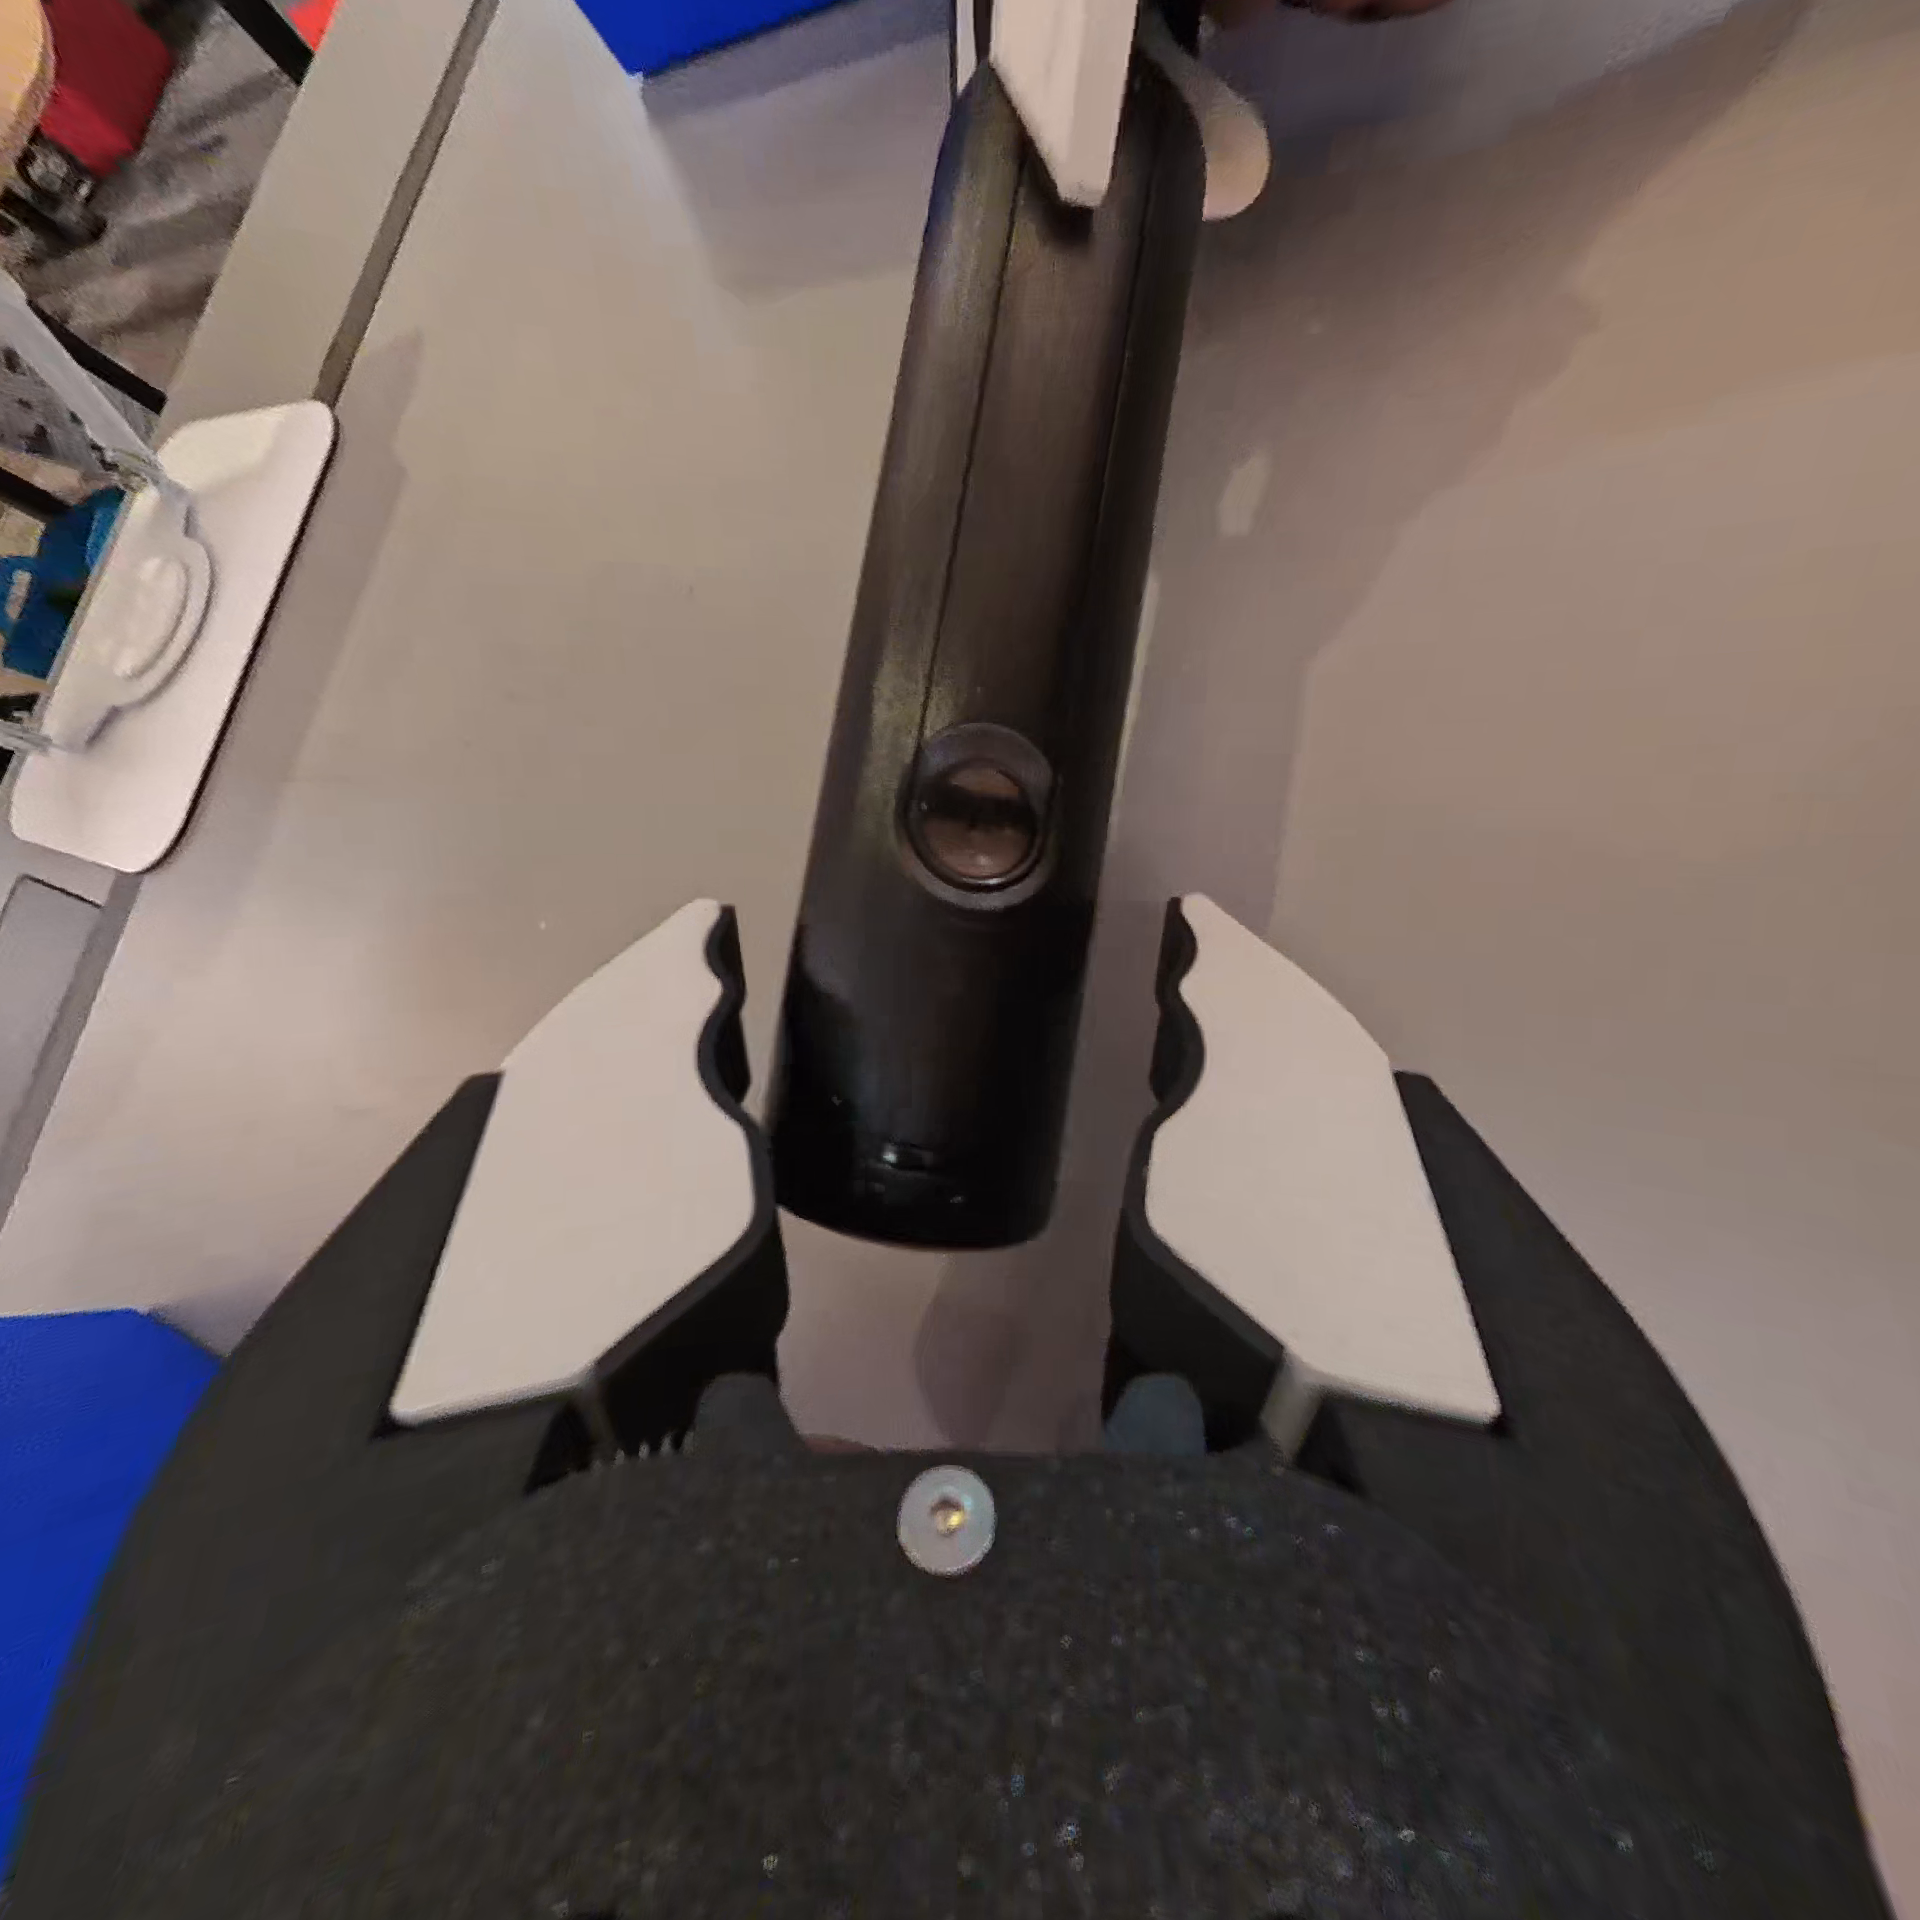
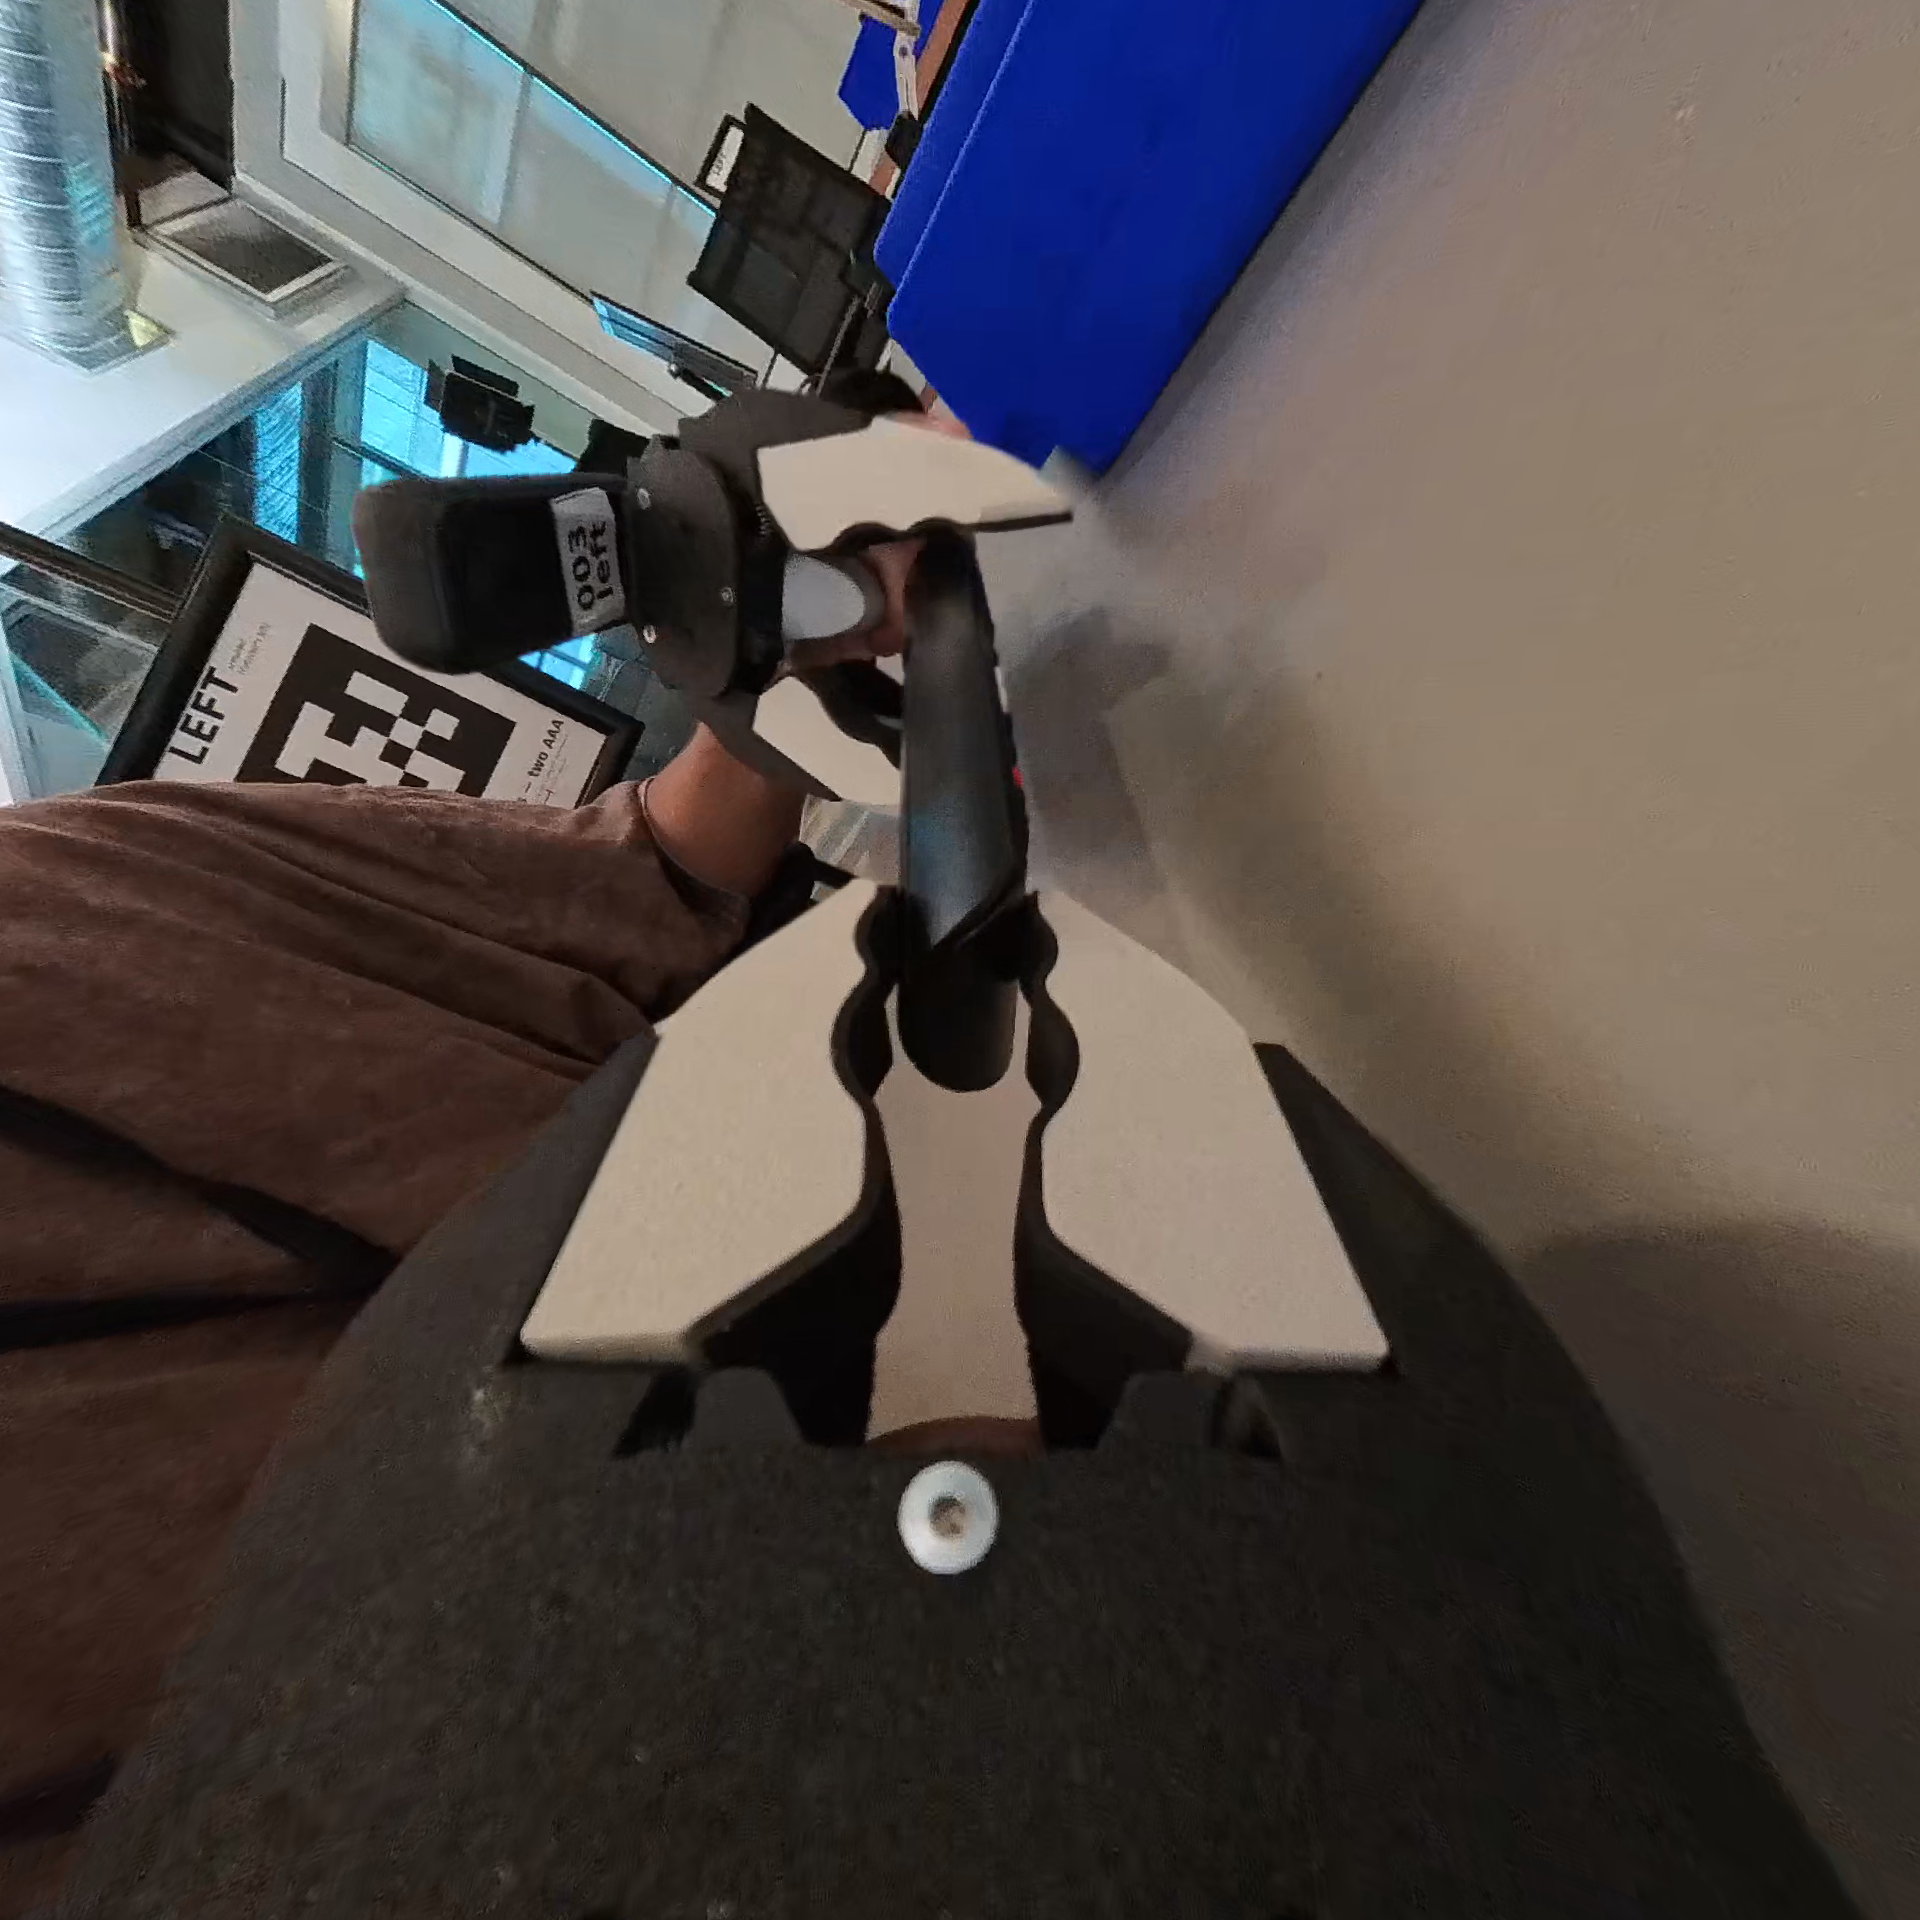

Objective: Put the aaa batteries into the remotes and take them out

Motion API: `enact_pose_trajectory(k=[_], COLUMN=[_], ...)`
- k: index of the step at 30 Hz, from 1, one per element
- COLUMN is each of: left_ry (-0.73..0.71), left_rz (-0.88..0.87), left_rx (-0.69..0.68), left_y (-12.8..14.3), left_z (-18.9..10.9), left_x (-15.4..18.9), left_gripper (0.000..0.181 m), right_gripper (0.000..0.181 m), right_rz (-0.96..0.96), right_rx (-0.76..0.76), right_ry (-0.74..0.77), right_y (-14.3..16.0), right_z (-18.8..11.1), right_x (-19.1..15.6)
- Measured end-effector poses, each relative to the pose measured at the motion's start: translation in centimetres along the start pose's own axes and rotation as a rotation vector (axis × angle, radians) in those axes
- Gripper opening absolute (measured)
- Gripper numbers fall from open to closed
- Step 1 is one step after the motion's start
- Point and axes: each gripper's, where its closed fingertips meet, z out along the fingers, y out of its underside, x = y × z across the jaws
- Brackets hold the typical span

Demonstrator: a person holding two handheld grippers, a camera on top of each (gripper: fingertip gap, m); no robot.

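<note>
A black remote (image 1: 997, 623) is held in the air above the grey table (image 1: 1558, 727), back side up, with a round recess near its near end. My left gripper (image 1: 951, 920) is open around that near end; its left finger is close against the remote and its right finger stands apart. The right gripper (image 1: 1081, 114) clamps the far end. In the right wrist view my right gripper (image 2: 961, 925) is shut on the remote (image 2: 951, 748), and the left gripper (image 2: 904, 623) straddles its other end. No batteries are in view.
A white holder on a white plate (image 1: 177, 623) sits at the table's left edge. A blue box (image 2: 1122, 208) stands on the table; a blue surface (image 1: 83, 1455) shows low on the left. A framed marker board (image 2: 364, 727) and a person's brown sleeve (image 2: 312, 987) are behind. The tips of one gripper are about 10 cm away from the tips of the other.
</note>
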Motion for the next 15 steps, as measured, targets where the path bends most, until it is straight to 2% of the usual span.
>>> enact_pose_trajectory(k=[5,8,15], left_ry=[-0.003,0.013,0.096], left_rz=[0.066,0.082,-0.071], left_rx=[-0.059,-0.065,-0.064], left_y=[0.2,0.0,-0.4], left_z=[0.8,1.0,1.6], left_x=[0.4,0.8,1.1], left_gripper=[0.072,0.061,0.060], right_gripper=[0.022,0.022,0.023], right_rz=[0.033,0.018,0.051], right_rx=[-0.033,-0.033,0.044], right_ry=[0.009,0.006,0.000], right_y=[0.4,0.2,-1.0], right_z=[1.3,1.5,0.8], right_x=[-0.6,-1.2,-0.7])
